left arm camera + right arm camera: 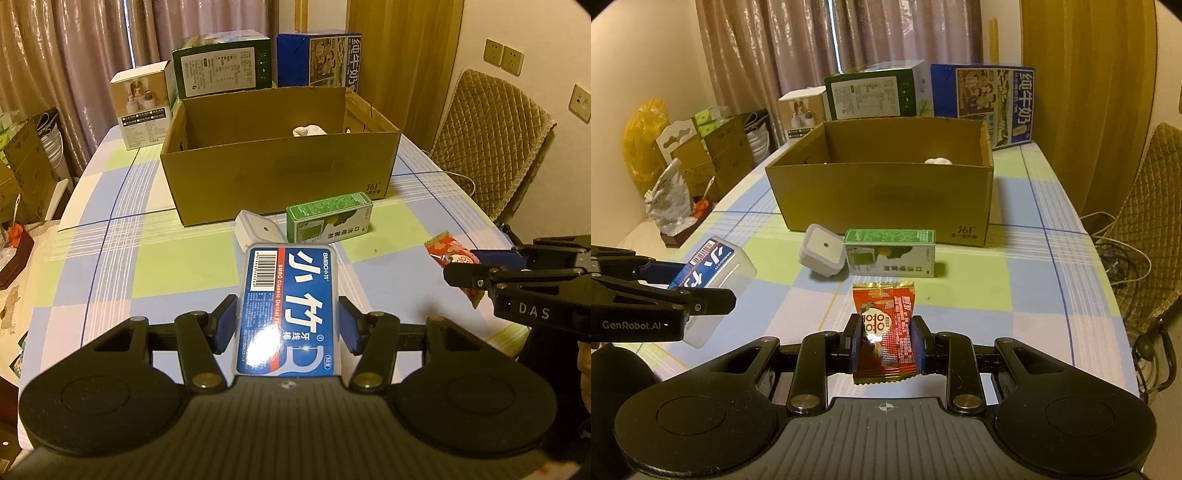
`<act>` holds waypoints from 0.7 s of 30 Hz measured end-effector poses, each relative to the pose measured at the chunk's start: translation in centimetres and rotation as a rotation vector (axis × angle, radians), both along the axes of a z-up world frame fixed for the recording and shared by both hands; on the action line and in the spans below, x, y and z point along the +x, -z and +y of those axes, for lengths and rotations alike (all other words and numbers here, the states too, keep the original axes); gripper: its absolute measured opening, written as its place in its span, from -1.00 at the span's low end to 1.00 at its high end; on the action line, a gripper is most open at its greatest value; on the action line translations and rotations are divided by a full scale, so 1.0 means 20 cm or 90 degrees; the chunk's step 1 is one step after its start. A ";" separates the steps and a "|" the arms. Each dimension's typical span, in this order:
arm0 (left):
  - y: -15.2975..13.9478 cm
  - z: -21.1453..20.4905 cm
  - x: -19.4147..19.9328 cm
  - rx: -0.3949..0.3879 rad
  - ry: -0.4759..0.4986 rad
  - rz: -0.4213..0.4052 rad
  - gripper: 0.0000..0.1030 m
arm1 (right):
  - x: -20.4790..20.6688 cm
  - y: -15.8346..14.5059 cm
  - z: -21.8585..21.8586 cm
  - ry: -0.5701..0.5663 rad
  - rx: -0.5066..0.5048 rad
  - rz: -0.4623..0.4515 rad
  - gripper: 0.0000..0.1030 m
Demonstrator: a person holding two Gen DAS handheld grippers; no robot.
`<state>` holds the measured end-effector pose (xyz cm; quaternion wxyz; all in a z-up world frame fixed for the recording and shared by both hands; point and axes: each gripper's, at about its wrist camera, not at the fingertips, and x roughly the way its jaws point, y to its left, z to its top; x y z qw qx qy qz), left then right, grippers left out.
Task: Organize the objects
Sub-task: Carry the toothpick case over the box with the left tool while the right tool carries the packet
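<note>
Left gripper [287, 320] clamps the clear floss-pick box [290, 310], blue label up, low centre of the left wrist view, raised off the checked tablecloth [110, 266]. Right of it in the right wrist view, the white square device [823, 254] and green carton [891, 252] lie on the cloth mid-frame, touching or nearly so, just in front of the open cardboard box [886, 195]. Lower centre, right gripper [887, 341] pinches the red snack packet [884, 328], also lifted. Inside the box only a white bundle [937, 161] shows above the near wall. Judged progress: early to middle; two items in hand for delivery, two left on the table
</note>
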<state>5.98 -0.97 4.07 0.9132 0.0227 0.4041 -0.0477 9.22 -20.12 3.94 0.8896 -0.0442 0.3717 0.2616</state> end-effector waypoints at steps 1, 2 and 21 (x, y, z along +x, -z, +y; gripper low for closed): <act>0.00 0.00 0.00 -0.002 0.000 0.000 0.00 | 0.00 0.00 0.00 0.001 0.000 0.001 -0.52; 0.00 0.00 0.01 -0.003 0.001 0.000 0.00 | 0.01 0.00 0.00 0.002 0.000 0.001 -0.52; -0.33 0.13 0.55 0.001 0.023 -0.057 0.00 | 0.56 -0.36 0.12 -0.019 0.019 -0.051 -0.52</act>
